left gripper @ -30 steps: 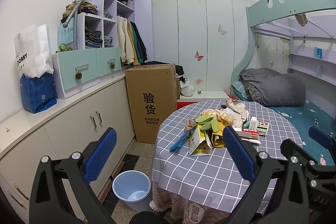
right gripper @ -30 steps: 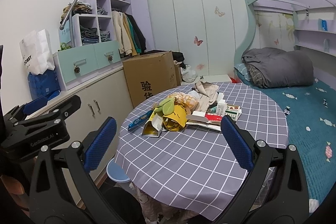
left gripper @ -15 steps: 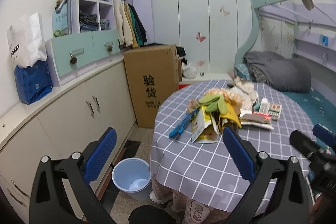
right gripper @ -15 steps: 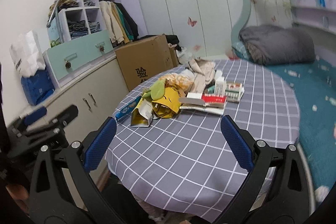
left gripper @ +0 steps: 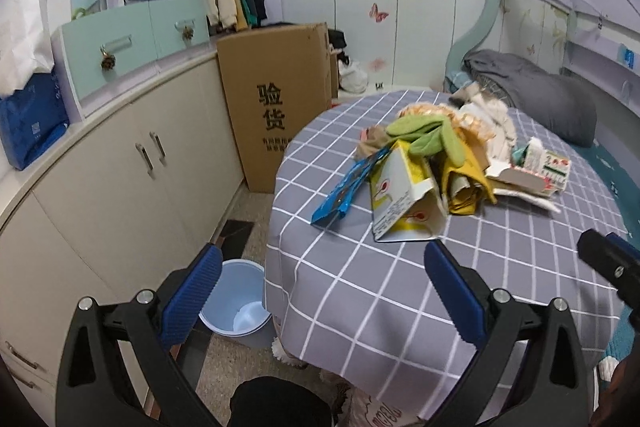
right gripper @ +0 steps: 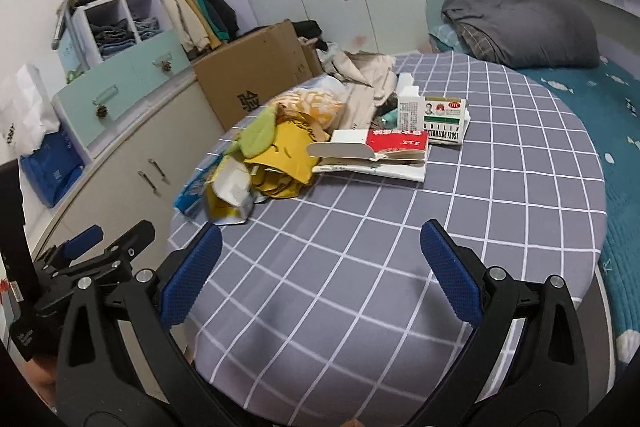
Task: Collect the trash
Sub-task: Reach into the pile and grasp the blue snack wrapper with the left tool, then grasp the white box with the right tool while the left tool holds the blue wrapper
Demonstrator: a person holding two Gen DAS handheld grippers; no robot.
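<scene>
On the checked table (right gripper: 360, 247) the trash pile (right gripper: 304, 147) sits heaped mid-cloth, the blue bin (left gripper: 234, 307) below its edge for easy dropping; left gripper (left gripper: 316, 291) and right gripper (right gripper: 320, 275) hover spread wide, empty, short of the pile

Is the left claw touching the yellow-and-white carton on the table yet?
Apart. In the left wrist view the left claw is open and empty, with bare checked tablecloth showing between its fingertips and the yellow-and-white carton.
</scene>
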